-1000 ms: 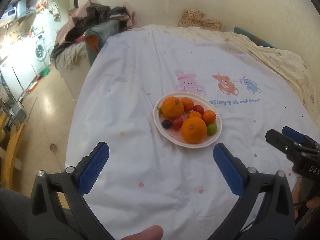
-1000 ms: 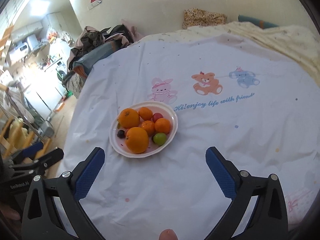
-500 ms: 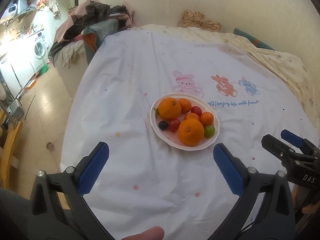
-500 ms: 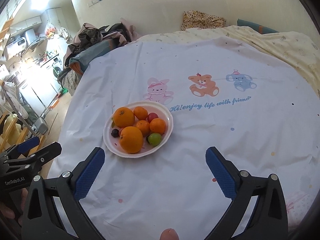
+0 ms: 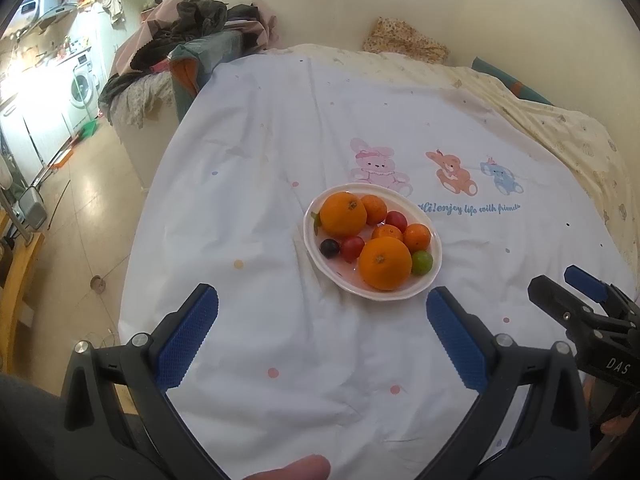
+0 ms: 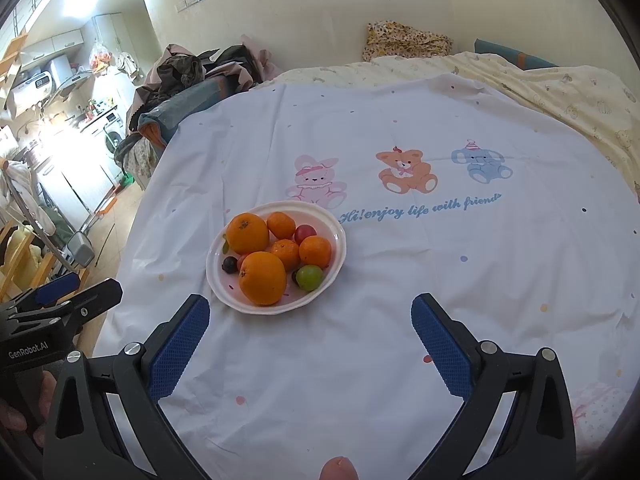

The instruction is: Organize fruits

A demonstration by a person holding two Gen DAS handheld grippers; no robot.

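Note:
A white plate (image 5: 434, 266) (image 6: 338, 240) of fruit sits on a white printed sheet. It holds two big oranges (image 5: 385, 263) (image 6: 262, 277), several small tangerines (image 5: 417, 237), red cherry tomatoes (image 5: 352, 248), a dark grape (image 5: 329, 248) and a green fruit (image 5: 421, 263) (image 6: 309, 277). My left gripper (image 5: 322, 332) is open and empty, just short of the plate. My right gripper (image 6: 310, 336) is open and empty, with the plate ahead and to the left.
The sheet (image 5: 260, 208) covers a bed against a cream wall. A pile of clothes (image 5: 192, 36) lies at the far left corner. The floor and a kitchen area with a washing machine (image 5: 82, 84) lie to the left. A yellow blanket (image 6: 560, 92) lies to the right.
Both grippers have drifted slightly, so the plate sits a little lower and closer in each view. Both stay open and the fruit has not moved.

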